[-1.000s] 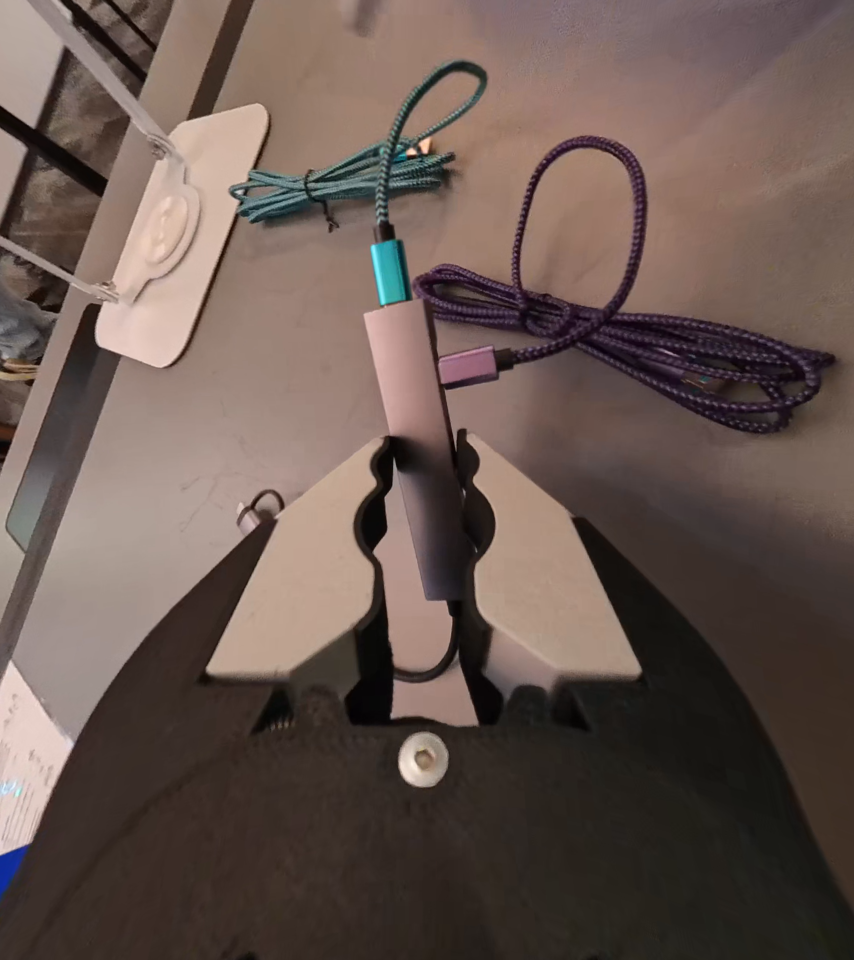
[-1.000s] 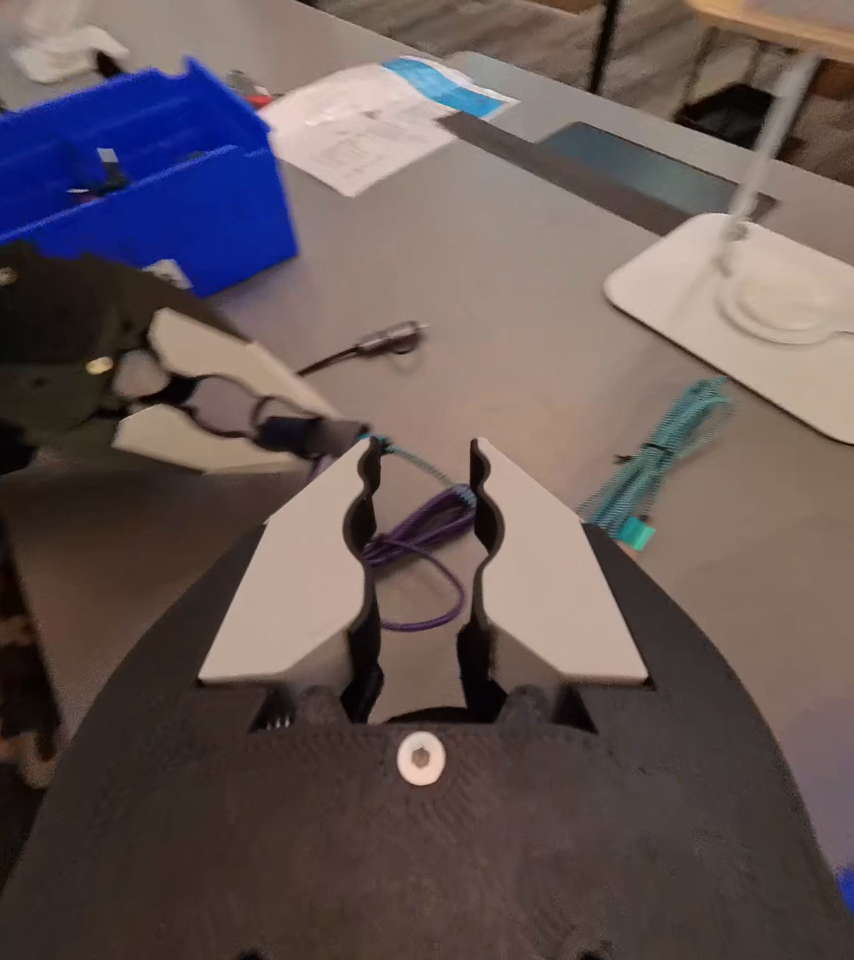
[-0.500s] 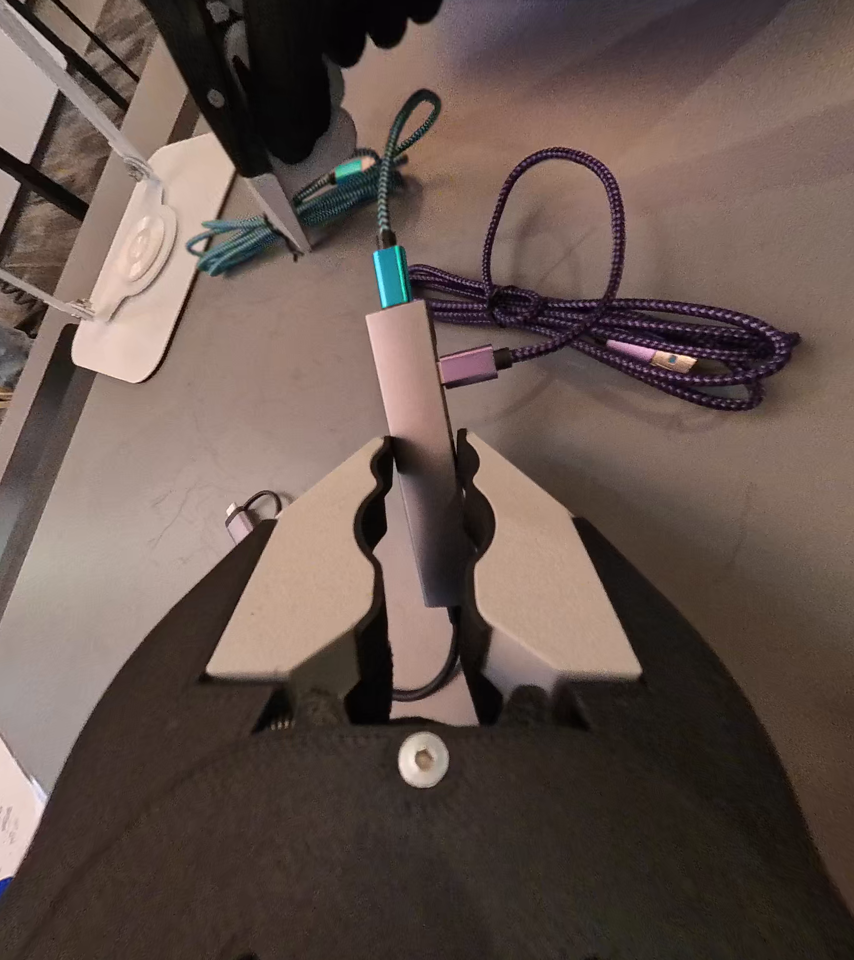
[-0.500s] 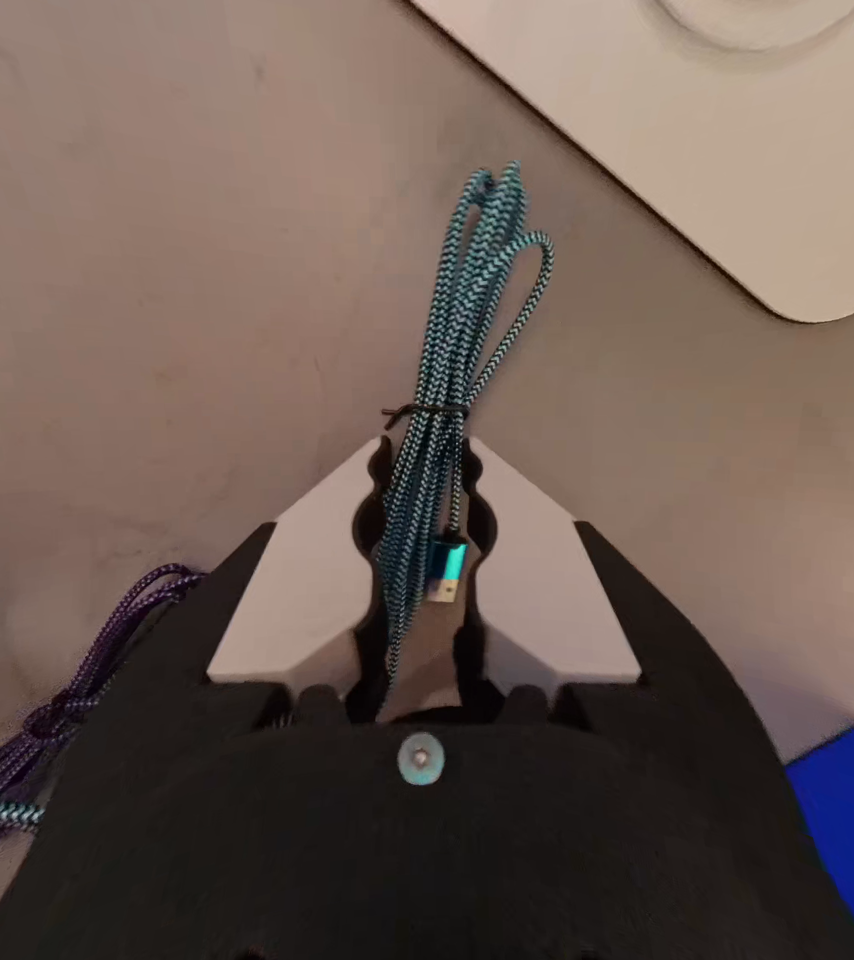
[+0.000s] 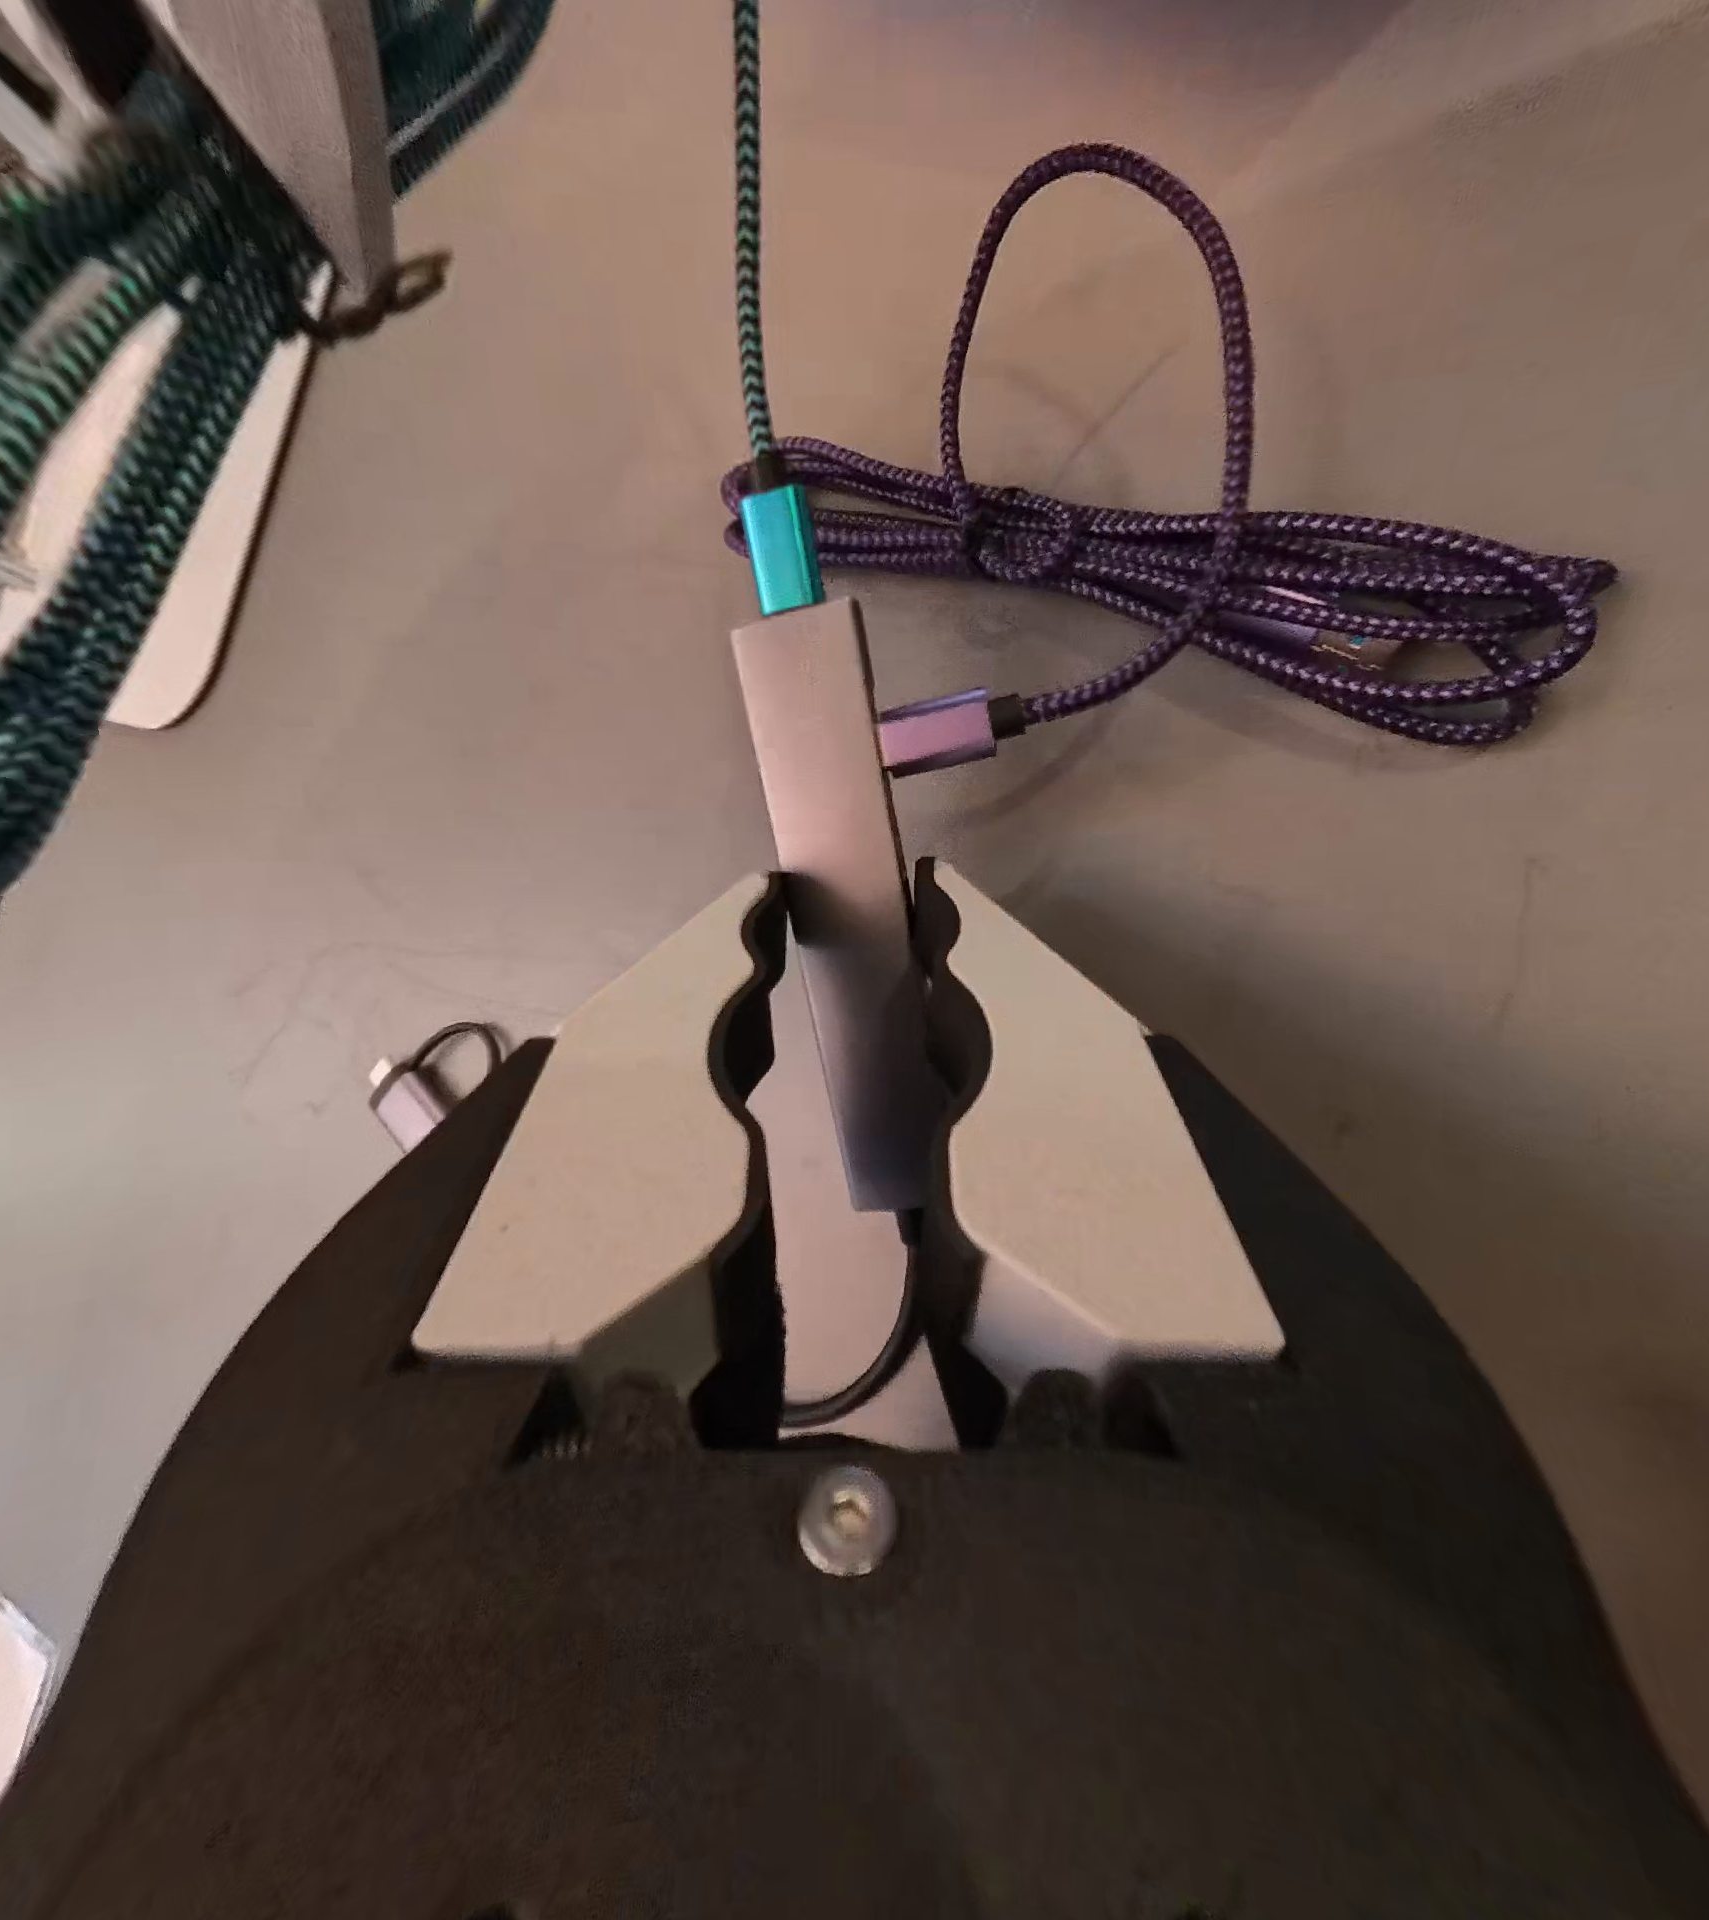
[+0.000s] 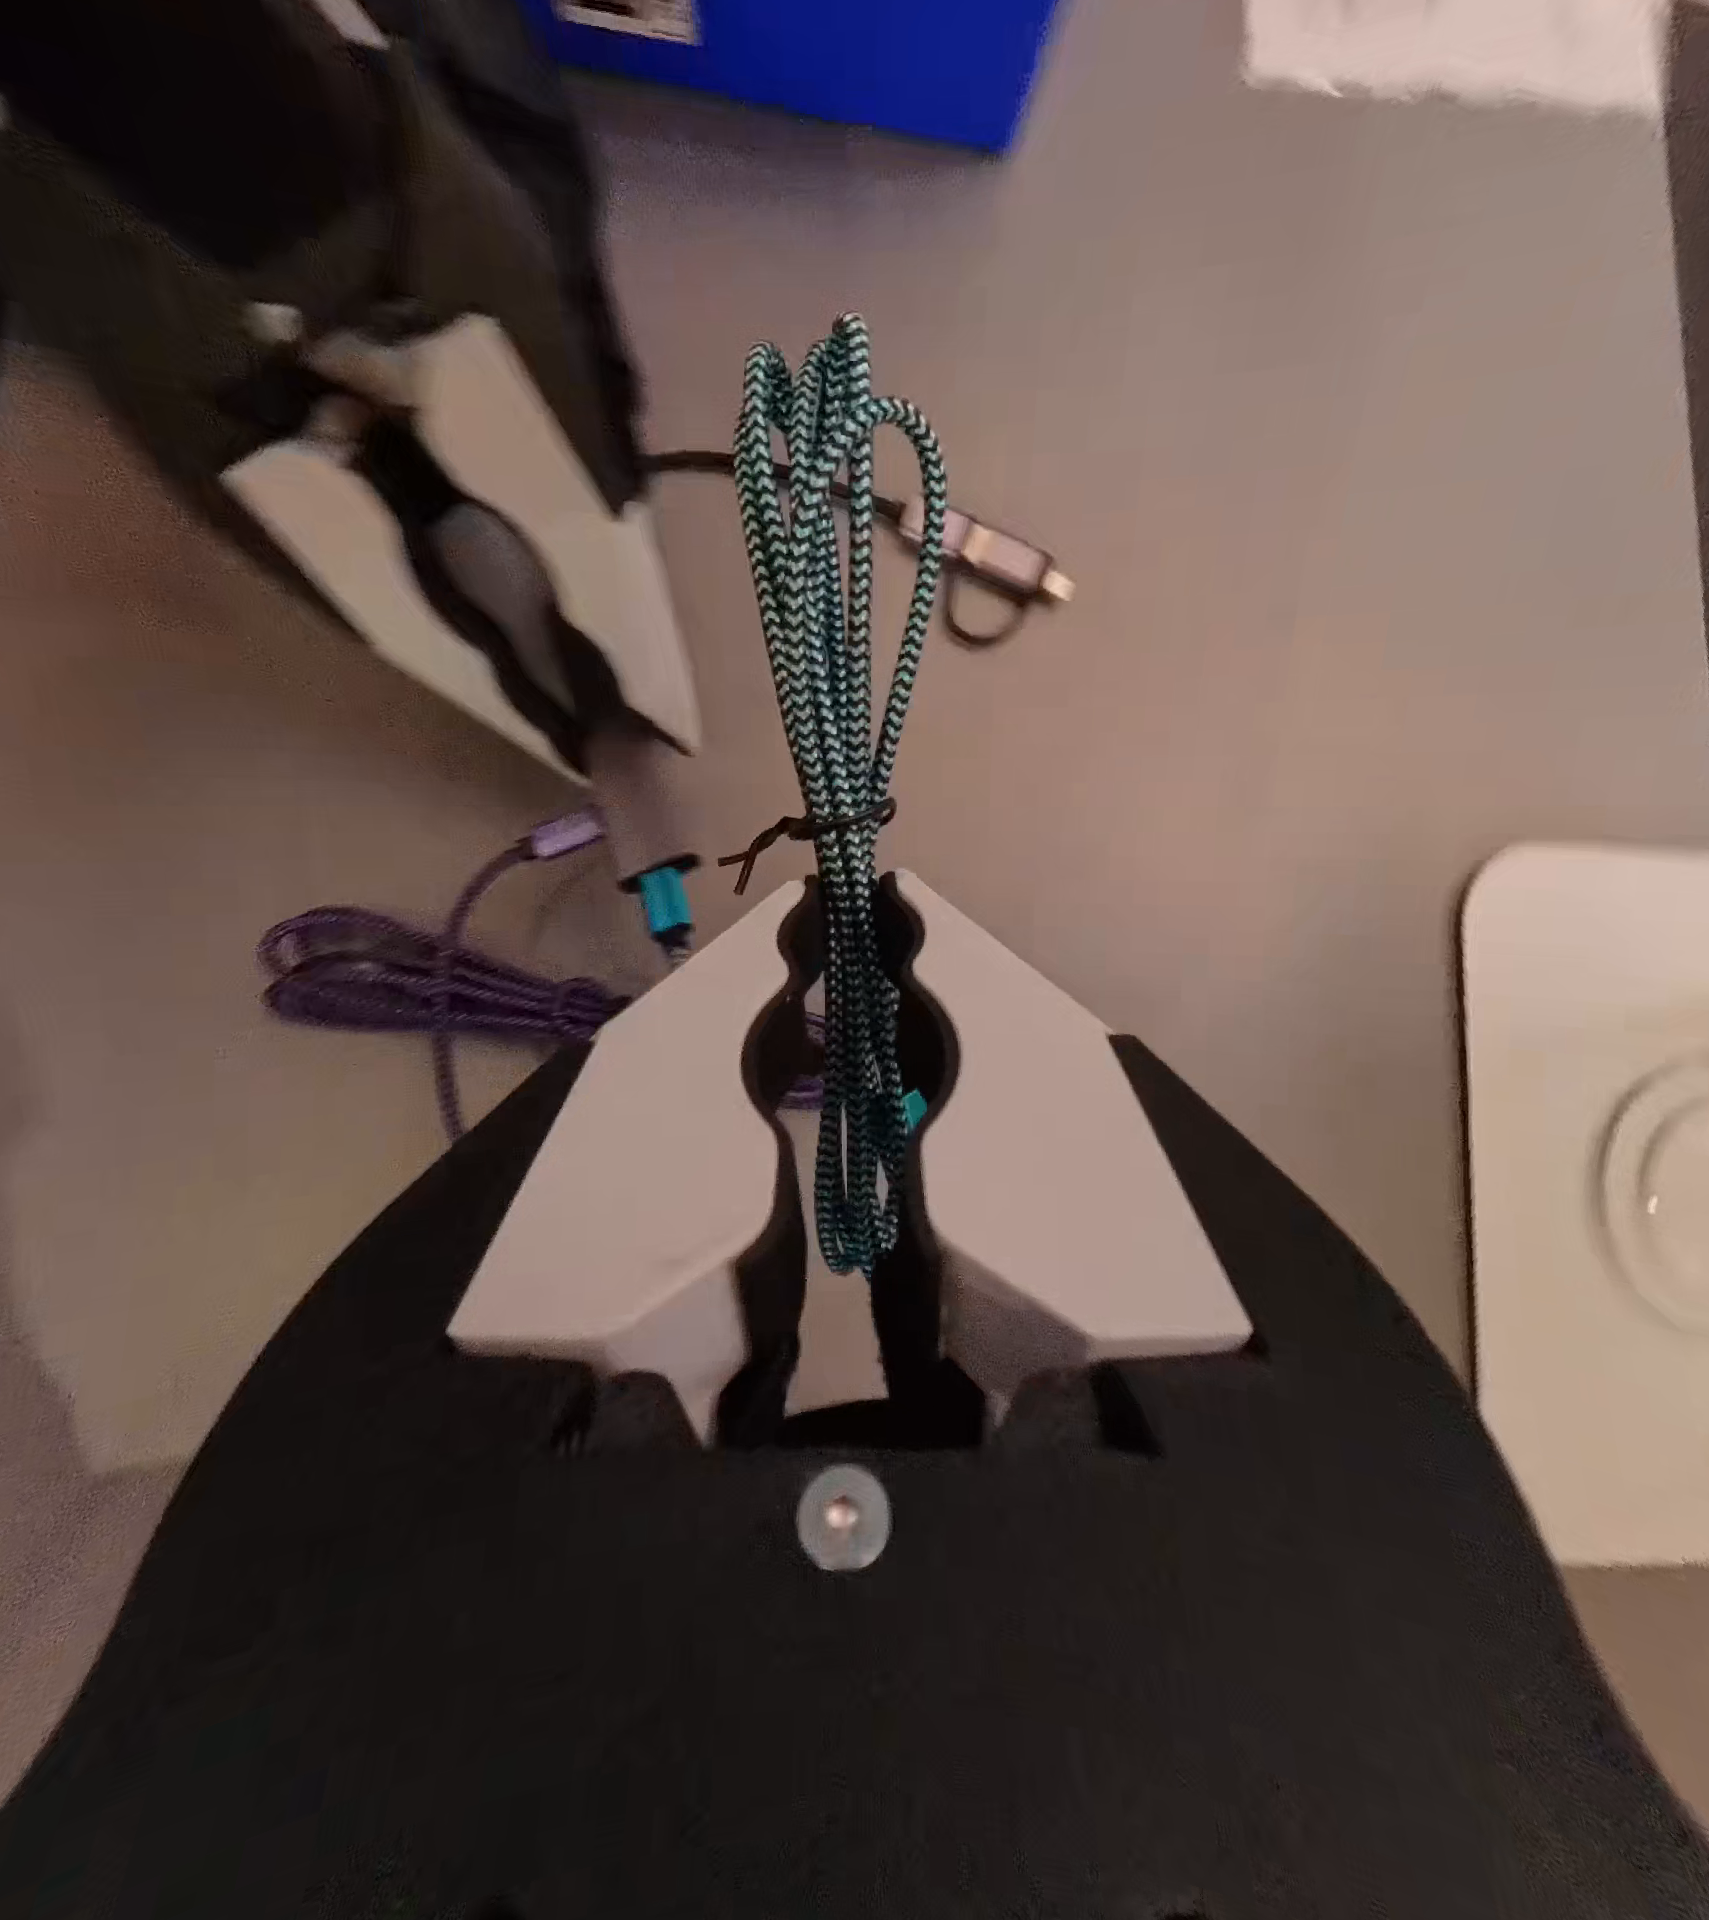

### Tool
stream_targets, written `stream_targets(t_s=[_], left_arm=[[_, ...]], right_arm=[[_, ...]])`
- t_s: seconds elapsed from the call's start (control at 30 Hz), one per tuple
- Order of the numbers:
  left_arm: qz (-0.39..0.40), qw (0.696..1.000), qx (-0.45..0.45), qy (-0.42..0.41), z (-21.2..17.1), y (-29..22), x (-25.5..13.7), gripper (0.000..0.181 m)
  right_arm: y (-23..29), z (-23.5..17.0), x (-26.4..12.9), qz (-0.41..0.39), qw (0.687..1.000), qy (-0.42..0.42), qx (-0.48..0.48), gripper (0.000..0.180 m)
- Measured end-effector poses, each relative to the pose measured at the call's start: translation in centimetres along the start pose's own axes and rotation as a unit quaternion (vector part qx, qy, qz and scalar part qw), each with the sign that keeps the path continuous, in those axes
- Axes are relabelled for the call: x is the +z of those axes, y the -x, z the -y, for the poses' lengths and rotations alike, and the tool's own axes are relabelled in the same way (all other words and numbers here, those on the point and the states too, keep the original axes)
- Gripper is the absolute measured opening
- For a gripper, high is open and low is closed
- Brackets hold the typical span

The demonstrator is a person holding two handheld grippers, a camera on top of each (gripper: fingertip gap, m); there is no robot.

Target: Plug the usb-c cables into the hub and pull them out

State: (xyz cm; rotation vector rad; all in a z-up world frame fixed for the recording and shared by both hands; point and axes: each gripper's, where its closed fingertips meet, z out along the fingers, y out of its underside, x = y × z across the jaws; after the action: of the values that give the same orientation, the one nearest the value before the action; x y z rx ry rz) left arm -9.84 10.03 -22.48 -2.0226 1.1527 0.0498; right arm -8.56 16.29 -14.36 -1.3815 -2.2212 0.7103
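Observation:
My left gripper point(image 5: 852, 883) is shut on the slim grey hub point(image 5: 824, 790) and holds it just above the table. A teal plug point(image 5: 779, 551) sits in the hub's far end. A purple plug point(image 5: 936, 732) sits in its right side. The purple cable point(image 5: 1245, 561) lies coiled on the table to the right. My right gripper point(image 6: 850, 883) is shut on the teal cable's tied bundle point(image 6: 845, 623) and holds it up in the air. That bundle shows blurred at the upper left of the left wrist view point(image 5: 19, 436). The left gripper with the hub shows in the right wrist view point(image 6: 476, 582).
A white lamp base point(image 6: 1639, 1195) lies on the table at the right. The hub's own lead ends in a grey connector point(image 6: 995, 551) lying on the table. A blue bin point(image 6: 829, 52) and papers point(image 6: 1452, 42) are at the far edge.
My right gripper closed on the teal bundle and lifted it off the table, swinging round to face the left gripper. The teal cable now runs up taut from the hub. The left gripper still holds the hub.

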Motion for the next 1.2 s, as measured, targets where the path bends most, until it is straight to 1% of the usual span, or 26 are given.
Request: stream_targets(t_s=[0.1,0.2,0.27,0.33,0.4,0.47,0.53,0.57,0.6,0.67,0.77,0.8,0.87,0.9,0.93,1.0,1.03,1.07,1.2], left_arm=[[-0.022,1.000,0.005,0.009,-0.2,-0.5,0.3,0.022],[-0.039,0.999,0.012,0.016,-0.3,-0.8,0.4,0.021],[-0.051,0.998,0.017,0.021,-0.4,-0.9,0.4,0.022],[-0.062,0.998,0.021,0.025,-0.4,-1.1,0.5,0.022],[-0.067,0.997,0.021,0.030,-0.5,-1.2,0.6,0.022],[-0.069,0.997,0.018,0.031,-0.5,-1.3,0.7,0.022],[-0.073,0.997,0.013,0.034,-0.6,-1.3,0.7,0.022],[-0.075,0.997,0.012,0.034,-0.6,-1.3,0.7,0.022],[-0.076,0.996,0.010,0.034,-0.6,-1.3,0.7,0.022],[-0.078,0.996,0.008,0.035,-0.7,-1.2,0.7,0.022],[-0.084,0.996,0.008,0.035,-0.7,-1.3,0.6,0.022],[-0.087,0.996,0.007,0.033,-0.7,-1.4,0.6,0.022],[-0.090,0.995,0.007,0.029,-0.5,-1.6,0.7,0.022],[-0.091,0.995,0.006,0.029,-0.4,-1.6,0.7,0.022],[-0.092,0.995,0.005,0.030,-0.4,-1.6,0.7,0.022],[-0.093,0.995,0.005,0.034,-0.4,-1.6,0.7,0.022],[-0.093,0.995,0.007,0.036,-0.4,-1.6,0.7,0.022],[-0.095,0.995,0.006,0.037,-0.4,-1.6,0.7,0.022],[-0.106,0.994,0.001,0.033,-0.2,-1.9,0.8,0.022]], right_arm=[[4.0,0.6,-0.6,0.062,0.992,0.013,-0.107,0.007],[7.3,-1.1,-0.7,0.120,0.974,0.075,-0.178,0.007],[9.5,-2.8,-0.4,0.163,0.954,0.124,-0.220,0.007],[10.6,-4.7,0.1,0.185,0.929,0.184,-0.264,0.007],[11.0,-5.9,0.9,0.191,0.905,0.223,-0.308,0.006],[9.8,-6.6,1.9,0.156,0.883,0.261,-0.358,0.007],[8.8,-6.7,2.8,0.130,0.870,0.274,-0.388,0.008],[7.9,-6.7,3.1,0.107,0.868,0.289,-0.389,0.012],[7.5,-6.8,3.4,0.097,0.872,0.294,-0.379,0.030],[7.6,-7.0,3.5,0.106,0.882,0.287,-0.359,0.043],[8.4,-6.8,3.1,0.117,0.898,0.250,-0.344,0.062],[8.3,-6.3,2.9,0.110,0.906,0.235,-0.335,0.077],[8.5,-5.4,2.4,0.113,0.919,0.205,-0.318,0.092],[8.3,-4.8,2.4,0.107,0.924,0.191,-0.315,0.107],[8.3,-4.8,2.4,0.108,0.925,0.188,-0.313,0.117],[8.9,-5.5,2.8,0.129,0.925,0.199,-0.297,0.131],[9.1,-5.9,3.2,0.136,0.924,0.203,-0.294,0.135],[9.3,-6.2,3.7,0.141,0.923,0.205,-0.293,0.135],[9.6,-6.4,5.3,0.152,0.929,0.181,-0.285,0.121]])
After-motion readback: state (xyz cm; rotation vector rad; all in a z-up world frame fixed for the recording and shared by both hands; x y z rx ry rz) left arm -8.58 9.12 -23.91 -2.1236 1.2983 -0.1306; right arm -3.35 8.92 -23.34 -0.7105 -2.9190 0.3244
